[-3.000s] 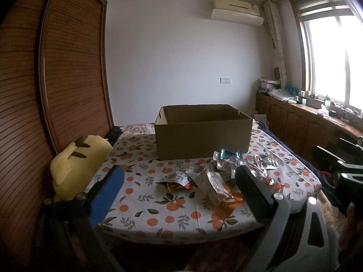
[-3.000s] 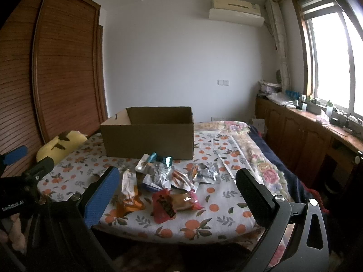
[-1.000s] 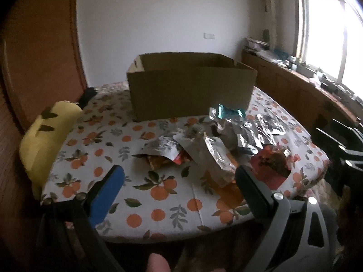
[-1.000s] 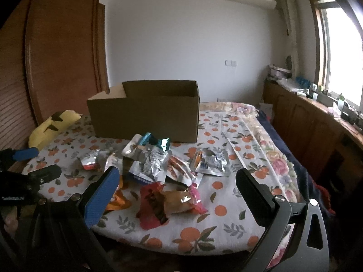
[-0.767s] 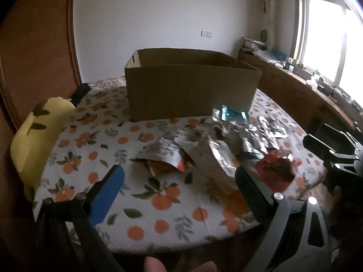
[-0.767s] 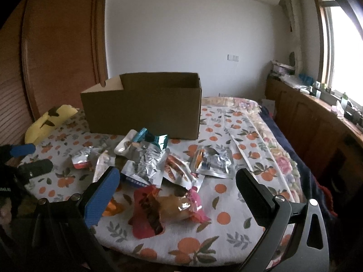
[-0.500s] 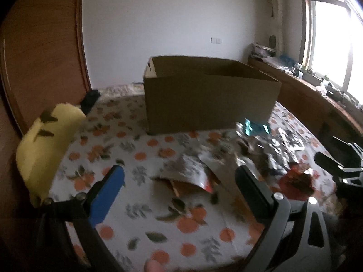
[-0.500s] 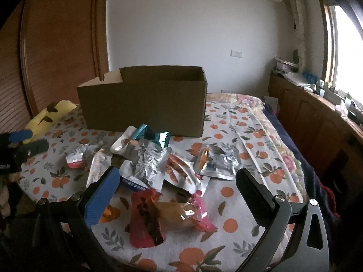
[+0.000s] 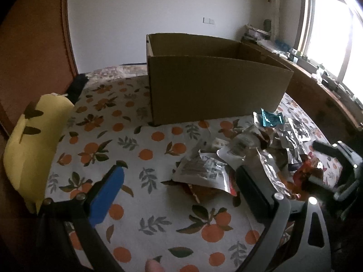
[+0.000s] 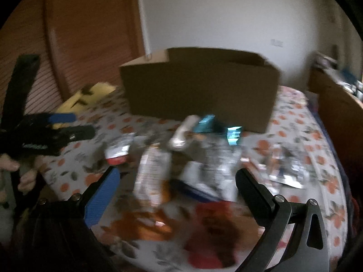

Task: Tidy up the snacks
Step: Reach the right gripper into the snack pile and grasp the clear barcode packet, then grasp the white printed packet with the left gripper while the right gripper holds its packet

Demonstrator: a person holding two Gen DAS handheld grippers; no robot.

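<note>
Both claws — left claw [image 9: 179,190], right claw [image 10: 177,190] — gape empty, now nearer the snack pile [image 9: 245,156]; box [image 9: 213,83] at 12 o'clock — picking imminent.

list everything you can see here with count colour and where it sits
cardboard box: one, brown, open top, far side of the tablecloth
snack packets: a loose pile, count unclear, mostly silver with red and orange, in front of the box
teal packet: one, teal, at the box's near right corner
tablecloth: one, white with an orange fruit print, under everything
plush toy: one, yellow with dark marks, left edge
left gripper: one, blue and black fingers, open, empty
right gripper: one, blue and black fingers, open, empty
</note>
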